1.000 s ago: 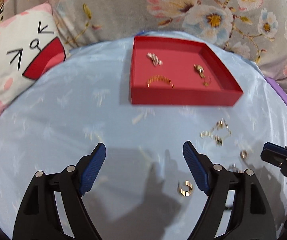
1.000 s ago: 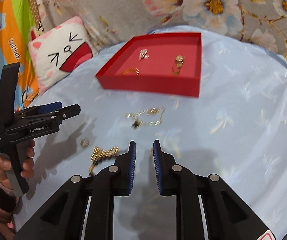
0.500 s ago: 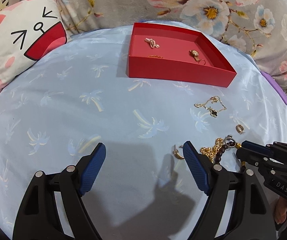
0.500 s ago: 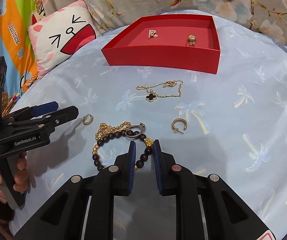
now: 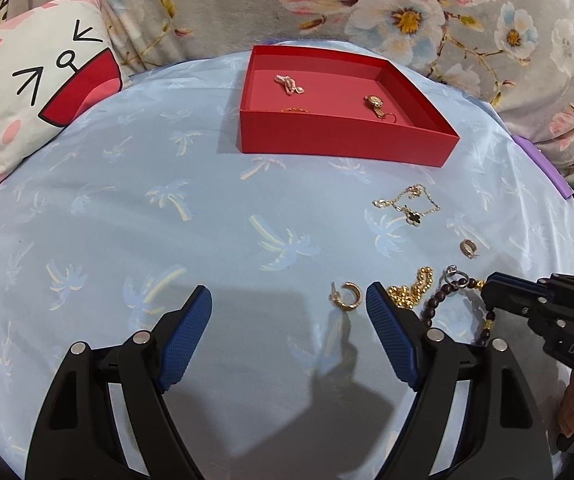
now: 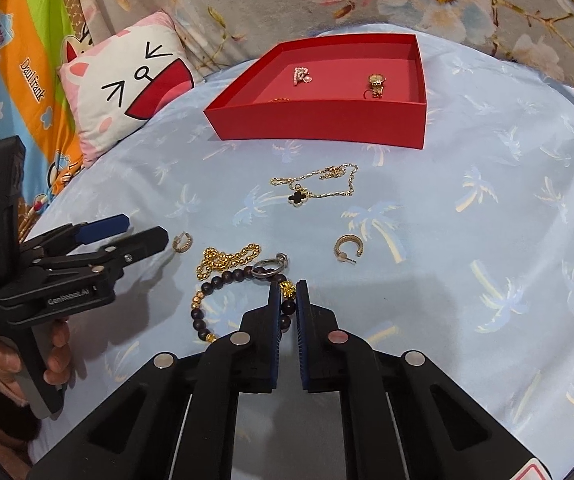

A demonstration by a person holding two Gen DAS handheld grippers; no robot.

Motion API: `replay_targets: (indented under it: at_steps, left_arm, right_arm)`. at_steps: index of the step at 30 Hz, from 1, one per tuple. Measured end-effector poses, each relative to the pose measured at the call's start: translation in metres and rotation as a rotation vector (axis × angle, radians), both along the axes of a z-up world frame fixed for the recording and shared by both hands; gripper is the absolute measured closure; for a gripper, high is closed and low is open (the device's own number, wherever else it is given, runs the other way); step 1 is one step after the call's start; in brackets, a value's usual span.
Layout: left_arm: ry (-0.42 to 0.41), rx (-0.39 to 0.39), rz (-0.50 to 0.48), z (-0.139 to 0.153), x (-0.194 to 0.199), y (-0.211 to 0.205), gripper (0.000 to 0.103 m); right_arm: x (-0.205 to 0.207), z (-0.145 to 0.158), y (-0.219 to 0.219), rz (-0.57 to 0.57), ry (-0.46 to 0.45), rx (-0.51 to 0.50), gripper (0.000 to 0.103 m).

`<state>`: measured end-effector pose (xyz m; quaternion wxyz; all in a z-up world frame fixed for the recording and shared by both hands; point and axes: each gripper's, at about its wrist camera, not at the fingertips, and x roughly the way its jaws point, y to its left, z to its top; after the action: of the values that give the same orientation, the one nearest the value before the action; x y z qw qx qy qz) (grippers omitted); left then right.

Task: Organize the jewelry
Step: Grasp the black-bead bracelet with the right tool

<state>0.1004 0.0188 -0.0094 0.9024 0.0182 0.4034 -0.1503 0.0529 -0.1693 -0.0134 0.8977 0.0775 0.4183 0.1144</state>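
Note:
A red tray (image 5: 343,140) (image 6: 319,120) at the far side holds a pink bead piece (image 5: 289,84), a gold watch (image 5: 375,104) and a gold chain. On the blue cloth lie a clover necklace (image 6: 315,188), two gold hoop earrings (image 5: 347,296) (image 6: 349,248), a gold bead chain (image 6: 227,258), a silver ring (image 6: 269,268) and a dark bead bracelet (image 6: 215,288). My right gripper (image 6: 287,296) is nearly shut around the bracelet's beads. My left gripper (image 5: 287,312) is open and empty, beside a hoop earring.
A cat-face pillow (image 5: 35,92) lies at the far left. Floral fabric (image 5: 407,12) rises behind the tray. A colourful cartoon sheet (image 6: 19,80) is at the left. A small ring-like earring (image 5: 469,248) lies near the cloth's right side.
Both grippers have dropped lower and closer to the loose jewelry. My right gripper has moved onto the dark bead bracelet. The left gripper has stayed open.

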Motion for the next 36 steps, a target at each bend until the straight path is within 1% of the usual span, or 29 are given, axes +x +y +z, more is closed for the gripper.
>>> replay_targets:
  at_steps: [6, 7, 9, 10, 13, 16, 18, 20, 22, 25, 32, 36]
  left_arm:
    - [0.016, -0.003, -0.027, -0.003, -0.007, -0.007, 0.026]
    - [0.016, 0.0, -0.027, -0.003, -0.007, -0.008, 0.026]
    - [0.012, 0.005, -0.027, -0.003, -0.008, -0.009, 0.026]
    - [0.013, 0.006, -0.025, -0.003, -0.008, -0.009, 0.026]
    - [0.017, 0.007, -0.021, -0.003, -0.008, -0.009, 0.026]
    - [0.019, 0.014, -0.022, -0.004, -0.007, -0.011, 0.026]
    - [0.023, 0.027, -0.018, -0.005, -0.005, -0.013, 0.026]
    - [0.036, 0.023, -0.014, -0.006, -0.002, -0.013, 0.028]
    - [0.041, 0.035, -0.011, -0.007, 0.0, -0.016, 0.033]
    - [0.036, 0.05, -0.005, -0.007, 0.002, -0.02, 0.035]
    - [0.026, 0.083, 0.001, -0.008, 0.007, -0.029, 0.043]
    - [0.022, 0.084, -0.002, -0.007, 0.006, -0.03, 0.052]
  right_arm:
    - [-0.018, -0.001, -0.009, -0.014, 0.012, 0.01, 0.096]
    - [-0.02, -0.001, -0.012, -0.014, 0.02, 0.039, 0.096]
    - [-0.025, -0.002, -0.022, -0.01, 0.039, 0.141, 0.096]
    - [-0.027, -0.003, -0.027, -0.024, 0.047, 0.165, 0.096]
    - [-0.033, -0.003, -0.031, -0.066, 0.036, 0.096, 0.096]
    - [-0.037, -0.006, -0.034, -0.07, 0.039, 0.107, 0.096]
    - [-0.038, -0.006, -0.031, -0.073, 0.036, 0.087, 0.096]
    - [-0.038, -0.006, -0.028, -0.072, 0.033, 0.066, 0.096]
    - [-0.039, -0.005, -0.025, -0.069, 0.029, 0.043, 0.096]
    - [-0.039, -0.006, -0.022, -0.063, 0.025, 0.023, 0.096]
    - [-0.039, -0.009, -0.023, -0.06, 0.033, 0.029, 0.096]
    - [-0.039, -0.01, -0.022, -0.06, 0.037, 0.032, 0.096]
